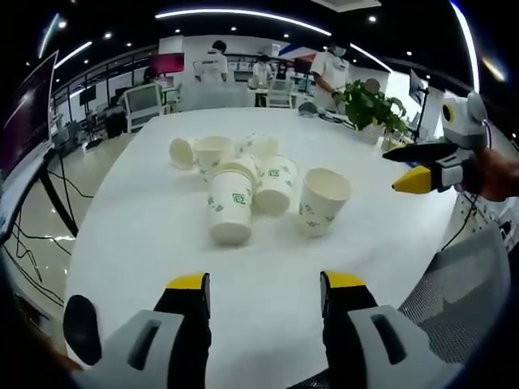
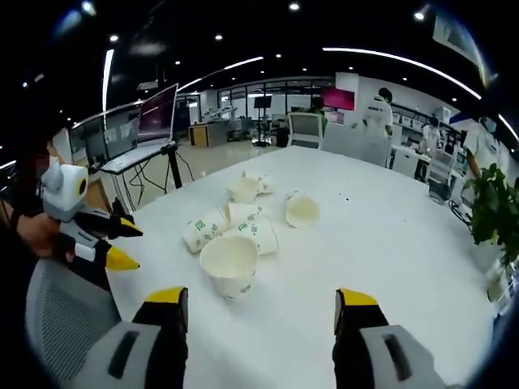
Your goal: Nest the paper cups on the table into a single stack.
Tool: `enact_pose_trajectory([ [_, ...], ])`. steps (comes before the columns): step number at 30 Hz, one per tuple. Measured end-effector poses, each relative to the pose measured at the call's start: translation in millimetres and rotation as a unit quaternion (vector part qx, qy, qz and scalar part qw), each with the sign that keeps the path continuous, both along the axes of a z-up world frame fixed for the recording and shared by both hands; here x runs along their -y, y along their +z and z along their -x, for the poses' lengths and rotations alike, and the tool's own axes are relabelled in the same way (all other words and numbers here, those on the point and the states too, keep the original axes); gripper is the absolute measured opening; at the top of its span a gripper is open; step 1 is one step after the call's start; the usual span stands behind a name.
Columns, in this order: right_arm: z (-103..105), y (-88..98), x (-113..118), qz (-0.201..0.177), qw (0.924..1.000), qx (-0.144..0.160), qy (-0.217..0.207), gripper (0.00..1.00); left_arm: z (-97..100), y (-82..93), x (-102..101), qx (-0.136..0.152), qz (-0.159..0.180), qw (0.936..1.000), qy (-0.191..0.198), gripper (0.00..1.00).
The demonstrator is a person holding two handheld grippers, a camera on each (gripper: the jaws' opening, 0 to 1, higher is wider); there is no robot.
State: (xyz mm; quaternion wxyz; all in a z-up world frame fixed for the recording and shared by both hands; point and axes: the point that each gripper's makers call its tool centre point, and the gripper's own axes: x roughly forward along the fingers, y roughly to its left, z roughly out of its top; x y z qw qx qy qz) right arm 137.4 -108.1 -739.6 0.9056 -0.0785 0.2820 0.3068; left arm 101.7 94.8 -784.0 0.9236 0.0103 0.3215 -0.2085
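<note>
Right now both tongs are hanging above the near edge of the white table (image 1: 122, 243) with nothing taken up. The left tongs (image 1: 265, 288) are standing wide open and empty, and the paper cups (image 1: 243, 190) are lying in a loose cluster well ahead of their jaws, most tipped on their sides and touching one another. The nearest upright cup (image 2: 229, 264) is sitting just ahead and a little left of the right tongs (image 2: 264, 301), which are also gaping wide and gripping nothing. The trouble is likely the crowding: jaws reaching into the heap are apt to nudge a neighbour, and a tipped cup may roll toward the table edge. Squeezing the thin paper wall hard would probably crush it, spoiling the nesting.
</note>
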Motion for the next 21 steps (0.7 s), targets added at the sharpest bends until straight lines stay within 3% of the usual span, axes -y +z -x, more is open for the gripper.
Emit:
enact_pose_trajectory([
  [6, 9, -0.6, 2, -0.026, 0.9995, 0.001, -0.020, 0.82, -0.7, -2.0, 1, 0.000, 0.000, 1.0000, -0.003, 0.54],
  [21, 40, -21.8, 11, -0.047, 0.9972, -0.023, -0.055, 0.84, -1.2, -4.0, 3, 0.001, -0.005, 0.9999, -0.009, 0.53],
])
